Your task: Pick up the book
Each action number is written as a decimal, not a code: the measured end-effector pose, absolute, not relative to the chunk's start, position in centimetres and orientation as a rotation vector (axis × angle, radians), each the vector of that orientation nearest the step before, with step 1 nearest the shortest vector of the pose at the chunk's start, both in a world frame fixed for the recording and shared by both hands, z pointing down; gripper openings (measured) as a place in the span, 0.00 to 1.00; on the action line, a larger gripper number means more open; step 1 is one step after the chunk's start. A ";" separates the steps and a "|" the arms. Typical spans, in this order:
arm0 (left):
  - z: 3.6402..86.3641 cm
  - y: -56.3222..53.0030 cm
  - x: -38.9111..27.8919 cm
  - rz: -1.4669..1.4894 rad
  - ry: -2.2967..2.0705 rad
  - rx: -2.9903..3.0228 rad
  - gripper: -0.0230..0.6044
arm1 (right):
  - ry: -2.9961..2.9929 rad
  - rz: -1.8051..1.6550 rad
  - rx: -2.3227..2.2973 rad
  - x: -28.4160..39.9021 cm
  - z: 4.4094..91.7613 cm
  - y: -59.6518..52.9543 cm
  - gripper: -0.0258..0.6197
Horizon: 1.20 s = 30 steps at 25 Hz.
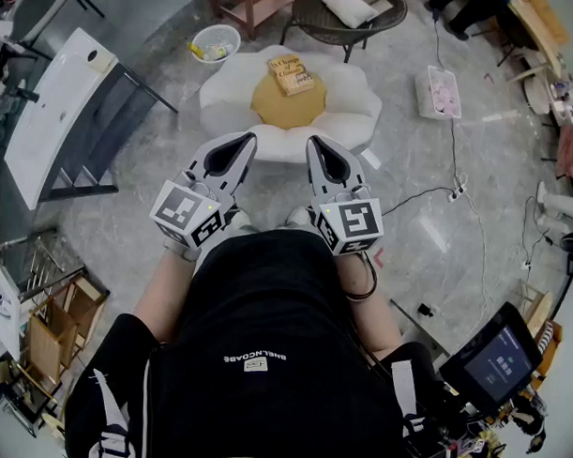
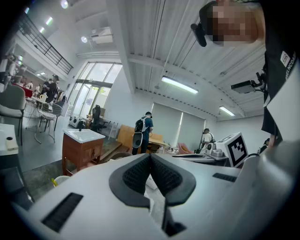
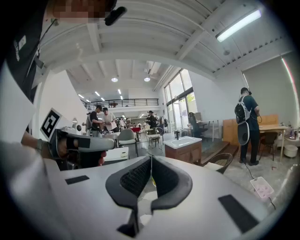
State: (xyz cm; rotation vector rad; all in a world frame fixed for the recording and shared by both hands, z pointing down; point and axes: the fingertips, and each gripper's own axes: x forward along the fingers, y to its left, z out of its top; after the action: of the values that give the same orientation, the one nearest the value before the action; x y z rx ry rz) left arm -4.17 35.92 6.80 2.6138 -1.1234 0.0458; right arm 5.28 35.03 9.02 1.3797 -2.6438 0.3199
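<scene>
Book (image 1: 291, 74) lay flat on the yellow centre of a white flower-shaped surface (image 1: 356, 108). Its tan cover faced up, with dark lettering too small to read, and it sat slightly askew to the person. The left gripper (image 1: 244, 142) and right gripper (image 1: 318, 145) were held side by side at the near edge of the surface, apart from the book and pointing toward it. In the left gripper view the fingers (image 2: 136, 176) met at their tips with nothing between them. The right gripper view showed its fingers (image 3: 136, 177) likewise pressed together and empty. A white basket (image 1: 215, 42) stood on the floor beside the surface.
</scene>
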 end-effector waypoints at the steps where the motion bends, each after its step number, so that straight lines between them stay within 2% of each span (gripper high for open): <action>1: 6.7 35.8 -3.9 0.046 -1.119 2.621 0.06 | -2.645 0.321 1.380 5.5 8.9 34.8 0.08; 13: 7.0 34.3 0.1 0.056 -1.094 2.585 0.06 | -2.676 0.314 1.342 8.9 9.2 33.1 0.08; 30: 8.4 33.8 10.3 0.090 -1.189 2.517 0.06 | -2.733 0.361 1.315 19.8 9.9 32.4 0.08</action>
State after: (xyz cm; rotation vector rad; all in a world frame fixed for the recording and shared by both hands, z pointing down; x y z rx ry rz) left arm 10.28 33.82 8.44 2.5166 -1.1893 0.0902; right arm 19.85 32.43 9.87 1.3147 -2.7326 0.3608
